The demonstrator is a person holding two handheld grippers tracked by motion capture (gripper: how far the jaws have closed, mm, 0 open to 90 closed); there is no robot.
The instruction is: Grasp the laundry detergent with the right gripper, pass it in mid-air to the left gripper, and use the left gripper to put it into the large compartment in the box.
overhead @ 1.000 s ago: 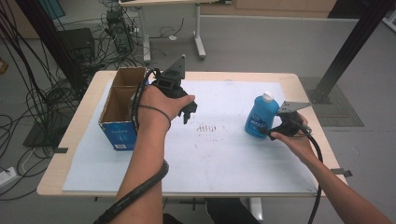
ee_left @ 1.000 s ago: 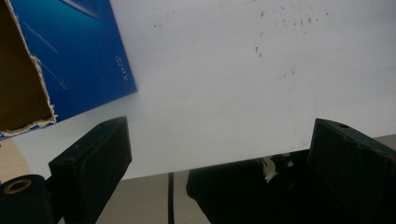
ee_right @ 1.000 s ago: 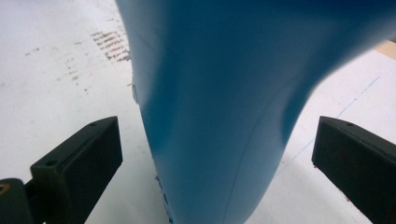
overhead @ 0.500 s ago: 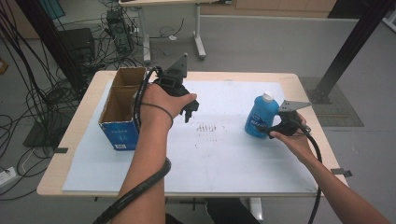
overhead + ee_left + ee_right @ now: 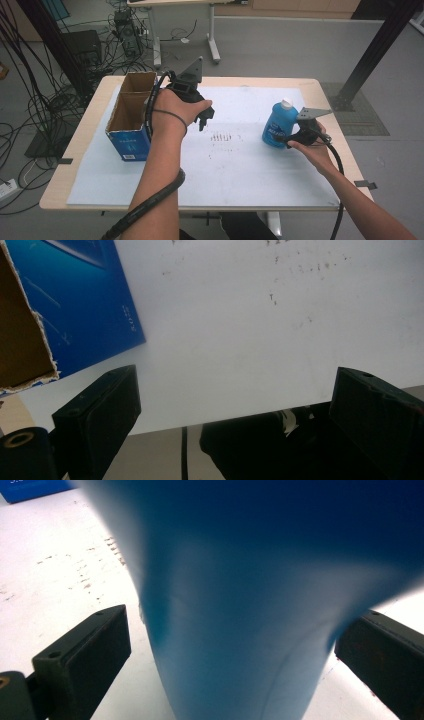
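Two hand-held grippers over a white-covered table [image 5: 250,170].

The left gripper [image 5: 202,117], jaws spread and empty, hangs above the sheet beside the open cardboard box [image 5: 131,116], wrist bent downward. The right gripper [image 5: 290,140] reaches in low from the right, jaws spread around the upright blue bottle [image 5: 279,126]; contact seems absent, though blur hides it.

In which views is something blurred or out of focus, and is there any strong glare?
Right gripper view: the blue bottle is very close, its edges soft. Left gripper view: the white sheet looks bright and slightly hazy, the jaws fairly sharp. High view: even light, no strong glare on the table.
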